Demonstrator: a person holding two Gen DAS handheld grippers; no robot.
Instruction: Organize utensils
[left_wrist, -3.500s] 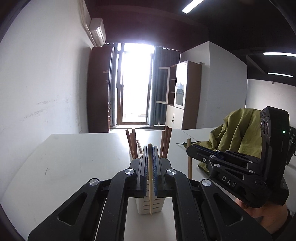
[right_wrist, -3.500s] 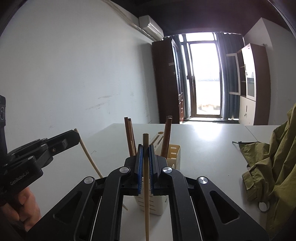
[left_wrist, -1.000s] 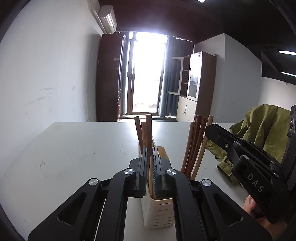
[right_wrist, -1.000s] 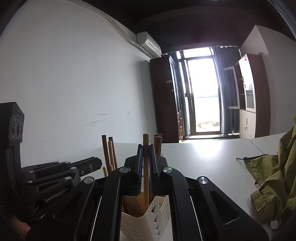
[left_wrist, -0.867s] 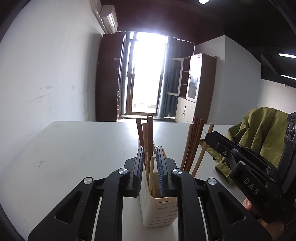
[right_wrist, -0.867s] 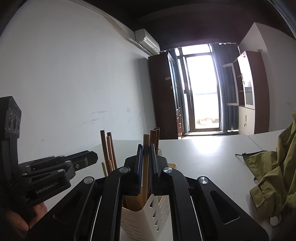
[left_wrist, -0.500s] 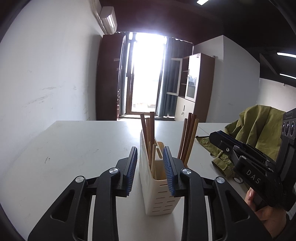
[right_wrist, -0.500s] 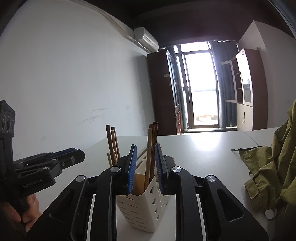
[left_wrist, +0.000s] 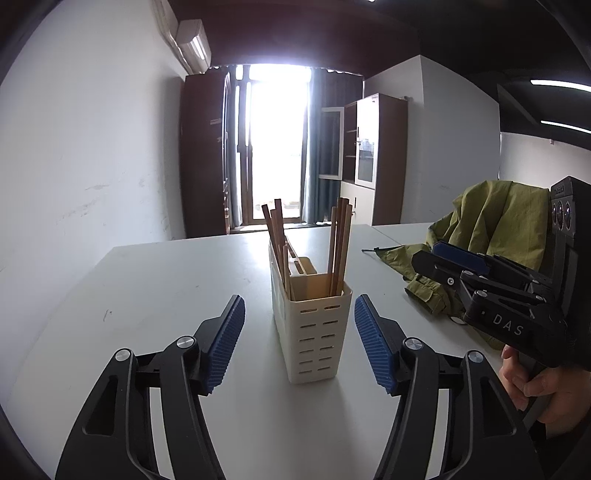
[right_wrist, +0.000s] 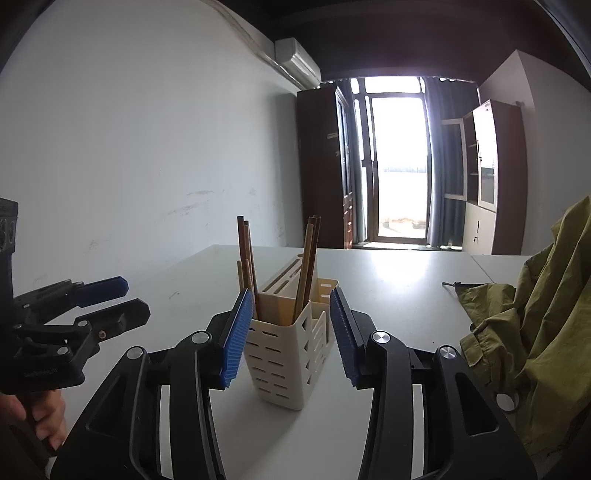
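Note:
A cream slotted utensil holder (left_wrist: 312, 332) stands upright on the white table (left_wrist: 166, 288), with several wooden chopsticks (left_wrist: 275, 236) standing in it, some leaning left and some right (left_wrist: 340, 236). My left gripper (left_wrist: 298, 310) sits just short of the holder, its jaws opening, and its blue pads touch nothing. In the right wrist view the holder (right_wrist: 288, 350) and chopsticks (right_wrist: 310, 251) show between my right gripper's (right_wrist: 291, 299) fingers; those jaws are opening too and grip nothing. Each gripper shows in the other's view, the right one (left_wrist: 436, 258) and the left one (right_wrist: 135, 300).
An olive-green jacket (left_wrist: 491, 229) lies heaped on the table to the right of the holder (right_wrist: 535, 332). A white wall runs along the table's left side. A person's hand (left_wrist: 535, 387) holds the right gripper's handle. Cabinets and a bright door stand far behind.
Both grippers were shut on chopsticks lowered into the holder. They have let go, their jaws have spread, and both have drawn back from the holder, leaving the chopsticks standing in it.

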